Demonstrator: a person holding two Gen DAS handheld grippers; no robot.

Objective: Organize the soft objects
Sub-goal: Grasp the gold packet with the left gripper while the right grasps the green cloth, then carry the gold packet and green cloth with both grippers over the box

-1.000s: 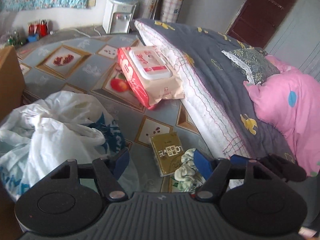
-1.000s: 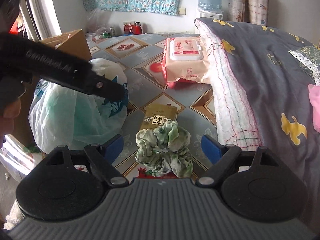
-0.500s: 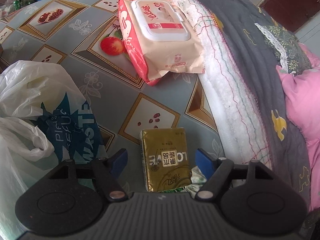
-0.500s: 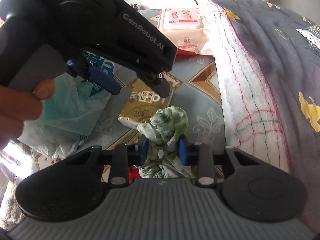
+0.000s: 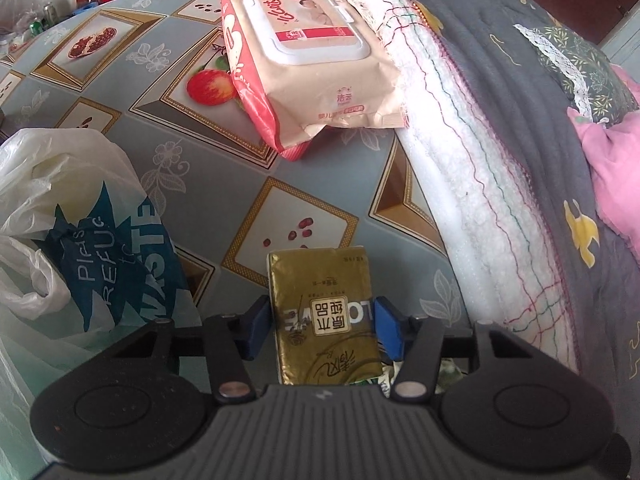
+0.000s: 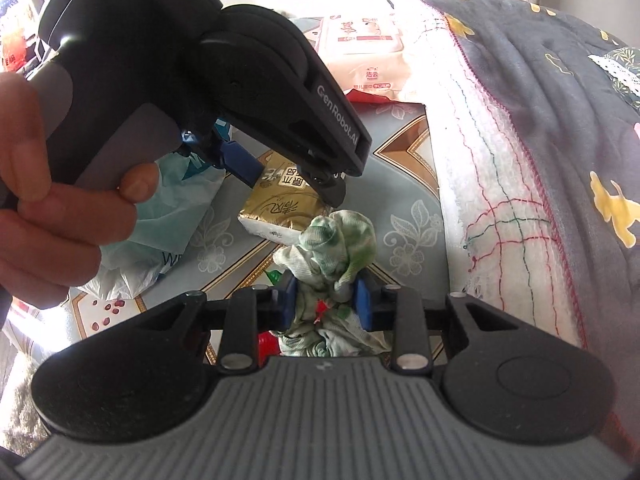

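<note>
A gold tissue pack (image 5: 324,316) lies on the patterned floor mat (image 5: 224,184). My left gripper (image 5: 323,328) points down over it and its jaws are closing, with the blue pads touching the pack's two long sides. The right wrist view shows the same left gripper (image 6: 294,184) over the tissue pack (image 6: 280,208), with a hand (image 6: 48,200) holding it. Just in front of the pack, a green-and-white fabric scrunchie (image 6: 340,240) is bunched up between the pads of my right gripper (image 6: 326,304), which is shut on it.
A large pink wet-wipes pack (image 5: 312,52) leans against the edge of a grey quilt (image 5: 520,120) on the right. A pink blanket (image 5: 616,184) lies on the quilt. A white plastic bag (image 5: 80,216) sits at the left. Cans stand far back left.
My left gripper came down over the gold tissue pack and its jaws narrowed onto it. My right gripper shut on the scrunchie and sank slightly.
</note>
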